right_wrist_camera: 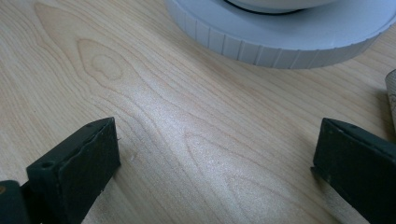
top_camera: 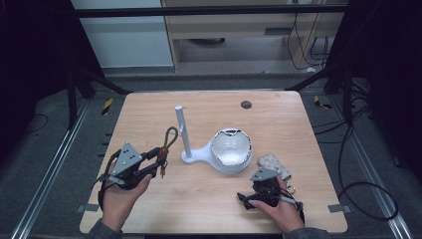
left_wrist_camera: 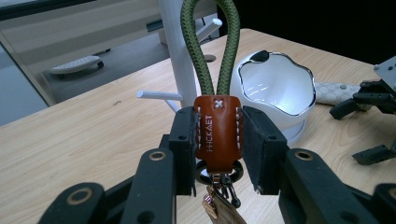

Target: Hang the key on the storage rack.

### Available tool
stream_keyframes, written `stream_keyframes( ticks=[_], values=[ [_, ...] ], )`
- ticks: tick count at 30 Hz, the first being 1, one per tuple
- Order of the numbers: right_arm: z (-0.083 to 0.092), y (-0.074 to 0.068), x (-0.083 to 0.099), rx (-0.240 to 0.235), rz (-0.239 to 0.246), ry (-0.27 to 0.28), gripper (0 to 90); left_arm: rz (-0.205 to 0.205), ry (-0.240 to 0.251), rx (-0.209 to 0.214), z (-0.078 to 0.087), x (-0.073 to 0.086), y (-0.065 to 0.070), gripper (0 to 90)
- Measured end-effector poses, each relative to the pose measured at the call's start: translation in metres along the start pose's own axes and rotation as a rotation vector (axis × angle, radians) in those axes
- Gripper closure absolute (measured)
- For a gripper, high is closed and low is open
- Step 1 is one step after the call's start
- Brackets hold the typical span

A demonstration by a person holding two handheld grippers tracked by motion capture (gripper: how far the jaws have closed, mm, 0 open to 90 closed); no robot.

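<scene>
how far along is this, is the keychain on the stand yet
Not yet. Done: the left gripper is shut on the keychain by its brown leather tab, green loop up. In hand: it is held off the table near the white stand. Left: hanging it, probably. The right gripper is open, low over the table.

Matt wooden table (top_camera: 209, 199); glossy white bowl (left_wrist_camera: 275, 88); braided cord keychain (left_wrist_camera: 217, 126) with leather tab.

i'm working in what looks like a lab recording station: my wooden table (top_camera: 209, 199) stands inside a dark metal frame (top_camera: 209, 10), cables (top_camera: 358, 164) trail over grey carpet, hazard tape (top_camera: 107, 106) marks the floor, plain office cabinets (top_camera: 229, 30) behind.
</scene>
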State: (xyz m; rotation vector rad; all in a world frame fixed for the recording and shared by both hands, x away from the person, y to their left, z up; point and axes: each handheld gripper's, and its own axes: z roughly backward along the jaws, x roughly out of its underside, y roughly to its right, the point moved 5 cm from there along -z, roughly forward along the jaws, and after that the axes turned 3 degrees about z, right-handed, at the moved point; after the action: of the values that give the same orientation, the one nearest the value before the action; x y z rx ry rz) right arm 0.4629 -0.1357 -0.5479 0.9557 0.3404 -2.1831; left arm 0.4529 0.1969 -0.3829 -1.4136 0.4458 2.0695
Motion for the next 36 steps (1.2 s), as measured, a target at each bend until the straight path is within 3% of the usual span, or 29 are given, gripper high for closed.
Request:
stream_keyframes(
  ticks=[15,36],
  values=[
    [0.001,0.000,0.000,-0.001,0.001,-0.003,0.6,-0.012,-0.018,0.005,-0.018,-0.004,0.005,65.9],
    [0.001,0.000,0.000,-0.001,0.001,-0.001,0.6,0.016,-0.044,-0.005,-0.038,0.003,0.001,65.9]
  ],
)
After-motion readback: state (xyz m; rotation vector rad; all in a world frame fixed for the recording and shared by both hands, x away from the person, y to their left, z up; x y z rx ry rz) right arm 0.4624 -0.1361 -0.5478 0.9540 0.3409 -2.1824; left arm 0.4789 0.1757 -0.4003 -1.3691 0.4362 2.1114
